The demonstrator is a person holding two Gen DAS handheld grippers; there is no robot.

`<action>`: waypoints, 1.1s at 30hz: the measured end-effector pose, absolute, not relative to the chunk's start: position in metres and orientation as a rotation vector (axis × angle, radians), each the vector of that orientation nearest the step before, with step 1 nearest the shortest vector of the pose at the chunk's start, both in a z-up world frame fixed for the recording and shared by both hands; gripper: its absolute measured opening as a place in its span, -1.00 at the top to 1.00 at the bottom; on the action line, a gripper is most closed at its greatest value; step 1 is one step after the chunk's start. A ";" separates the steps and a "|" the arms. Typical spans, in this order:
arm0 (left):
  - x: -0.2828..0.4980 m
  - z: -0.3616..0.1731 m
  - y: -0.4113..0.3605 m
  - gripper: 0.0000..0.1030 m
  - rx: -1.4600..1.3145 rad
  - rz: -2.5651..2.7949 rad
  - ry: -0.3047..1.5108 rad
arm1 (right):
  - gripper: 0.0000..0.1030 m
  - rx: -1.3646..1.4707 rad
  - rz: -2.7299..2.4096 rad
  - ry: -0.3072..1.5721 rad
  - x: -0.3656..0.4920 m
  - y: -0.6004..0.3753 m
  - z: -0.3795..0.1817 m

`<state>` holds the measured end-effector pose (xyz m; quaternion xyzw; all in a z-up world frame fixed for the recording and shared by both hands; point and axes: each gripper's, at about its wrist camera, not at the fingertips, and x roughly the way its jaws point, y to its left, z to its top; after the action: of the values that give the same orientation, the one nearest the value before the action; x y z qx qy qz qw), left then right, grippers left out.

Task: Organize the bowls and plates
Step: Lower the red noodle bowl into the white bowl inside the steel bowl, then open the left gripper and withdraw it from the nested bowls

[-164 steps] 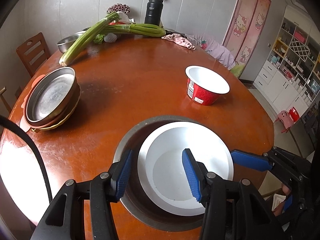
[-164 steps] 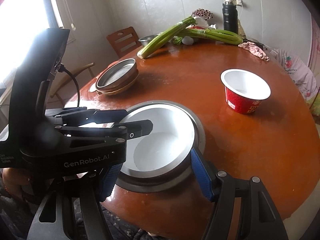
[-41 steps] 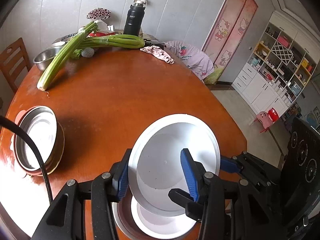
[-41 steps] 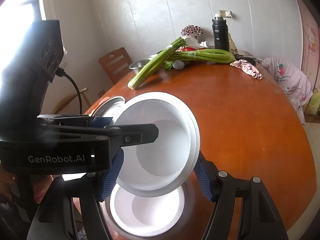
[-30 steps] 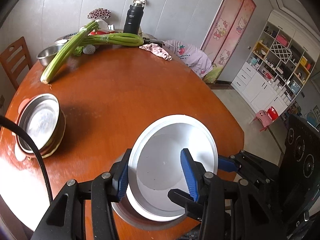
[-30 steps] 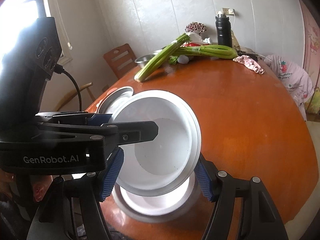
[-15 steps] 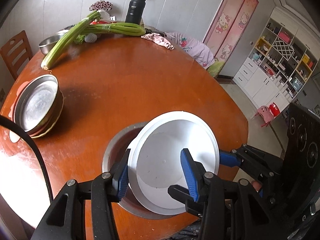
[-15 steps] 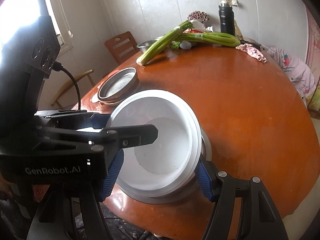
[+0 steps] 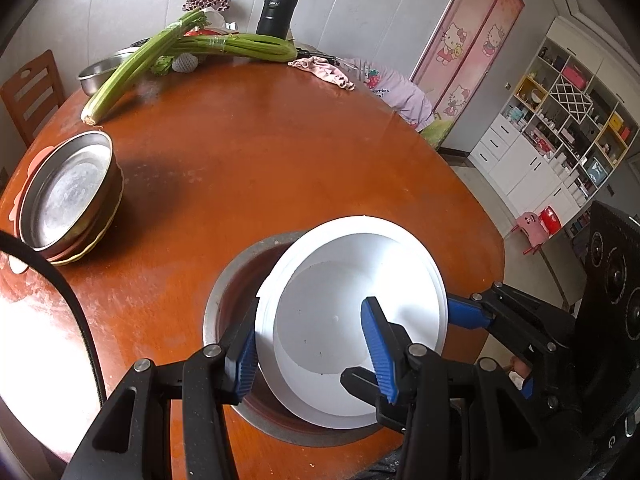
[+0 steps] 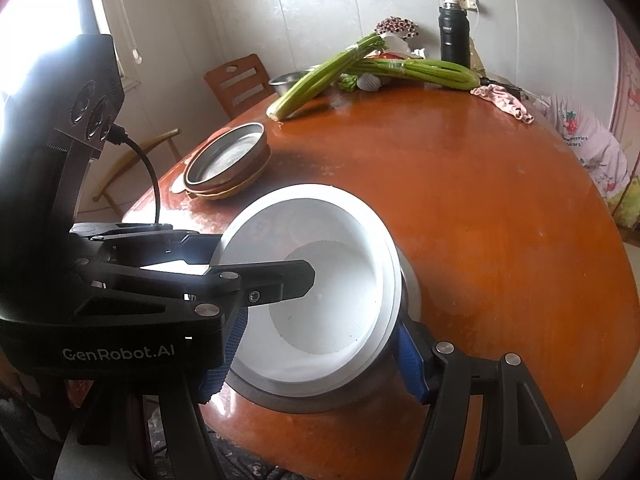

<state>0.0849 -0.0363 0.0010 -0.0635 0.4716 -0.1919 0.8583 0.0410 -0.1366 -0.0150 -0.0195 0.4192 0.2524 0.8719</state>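
A white bowl (image 9: 344,320) (image 10: 320,280) hangs tilted over a wide steel bowl (image 9: 224,304) (image 10: 320,400) that stands near the table's front edge. The white bowl's low side dips inside the steel rim. My left gripper (image 9: 312,356) is shut on the white bowl's left wall, with one blue pad outside and one inside. My right gripper (image 10: 316,360) is shut on the bowl's opposite wall, and its blue finger (image 9: 466,314) presses on the outside. What lies under the white bowl is hidden.
A stack of plates topped by a steel dish (image 9: 68,196) (image 10: 228,160) sits at the table's left edge. Celery stalks (image 9: 168,52), a black flask (image 9: 276,8), a pink cloth (image 9: 324,72) and a steel basin (image 9: 96,76) line the far side. A wooden chair (image 10: 240,84) stands behind.
Both grippers have come down with the white bowl, and it now sits lower in the steel bowl. The red cup on the table 5.5 s ago is out of sight.
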 end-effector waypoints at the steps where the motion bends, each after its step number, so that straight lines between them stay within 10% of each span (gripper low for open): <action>1: 0.085 0.001 -0.036 0.09 -0.132 -0.403 0.990 | -0.38 -0.041 0.529 0.876 0.042 -0.137 -0.015; 33: 0.082 0.018 -0.023 0.07 -0.141 -0.383 0.938 | -0.49 -0.076 0.510 0.793 0.040 -0.138 0.001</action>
<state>0.0824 -0.0228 0.0181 -0.0674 0.4488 -0.1833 0.8720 0.0403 -0.1384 0.0007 -0.0368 0.3819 0.2454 0.8902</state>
